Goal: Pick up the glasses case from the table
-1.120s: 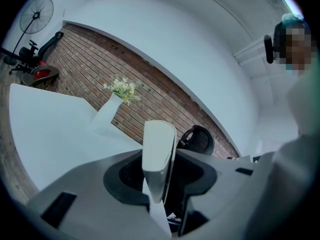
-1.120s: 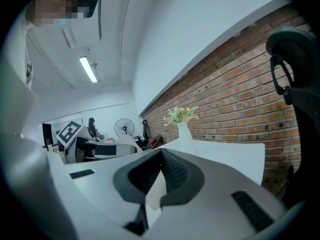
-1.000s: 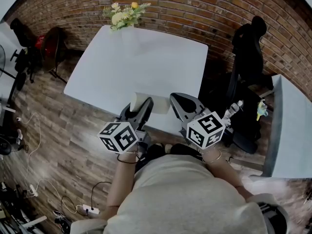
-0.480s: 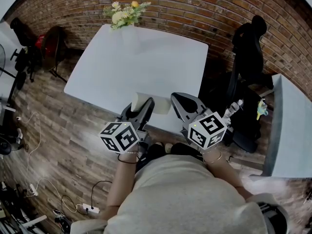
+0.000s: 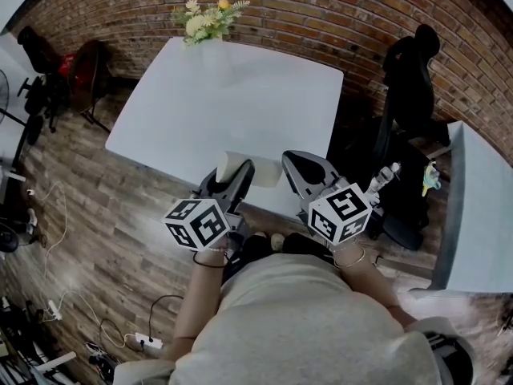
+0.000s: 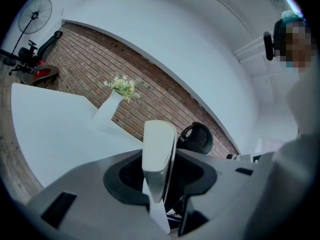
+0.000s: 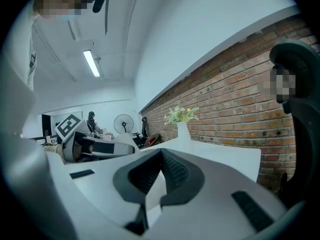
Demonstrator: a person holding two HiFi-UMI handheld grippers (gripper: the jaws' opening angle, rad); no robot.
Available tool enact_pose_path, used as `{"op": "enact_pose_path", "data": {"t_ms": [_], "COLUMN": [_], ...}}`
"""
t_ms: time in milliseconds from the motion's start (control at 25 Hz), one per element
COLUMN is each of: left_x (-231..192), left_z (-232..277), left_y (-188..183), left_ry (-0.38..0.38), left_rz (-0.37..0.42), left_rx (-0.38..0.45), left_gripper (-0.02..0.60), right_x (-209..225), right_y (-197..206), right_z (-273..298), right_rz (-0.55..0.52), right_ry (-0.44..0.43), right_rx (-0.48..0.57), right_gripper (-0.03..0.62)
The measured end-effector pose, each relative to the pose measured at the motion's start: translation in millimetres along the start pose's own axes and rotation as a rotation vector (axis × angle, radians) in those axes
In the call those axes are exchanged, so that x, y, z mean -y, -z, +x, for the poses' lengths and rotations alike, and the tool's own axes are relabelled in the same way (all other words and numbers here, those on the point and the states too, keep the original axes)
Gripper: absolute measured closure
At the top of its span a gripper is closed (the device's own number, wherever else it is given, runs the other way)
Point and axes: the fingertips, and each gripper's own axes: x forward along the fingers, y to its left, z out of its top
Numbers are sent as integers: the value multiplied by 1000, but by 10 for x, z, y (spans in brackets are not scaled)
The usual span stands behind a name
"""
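1. Table (image 5: pixel 232 95): white, with a flower vase (image 5: pixel 202 24) at the far edge, well apart from the work.
2. Left gripper (image 5: pixel 231 179): jaws part-way apart, clamped on the glasses case (image 6: pixel 159 154) at the table's near edge. Cannot tell if lifted clear.
3. Right gripper (image 5: pixel 304 171): jaws fully together, empty, just beside the case's right end.
4. Case: long axis seemingly along the near edge, poking right out of the left jaws. Already in the left gripper, so likely a straight lift with that hand.
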Motion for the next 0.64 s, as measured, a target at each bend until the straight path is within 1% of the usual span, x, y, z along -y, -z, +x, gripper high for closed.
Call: {"op": "enact_pose_path", "data": {"t_ms": [240,640], "left_x": [-15,-58], "left_z": [-49,-85], "left_y": [16,15], "left_ry": [-10,-16], "left_rz": [-4,-6], "left_rx": [-8,-14], "left_gripper": [428,428], "right_x": [-26,-108], "right_y": [140,154], "right_z": [19,91], "right_rz": [11,36], "right_ry": [0,-30], "right_rx": [-41,-36], "right_gripper": [595,595]}}
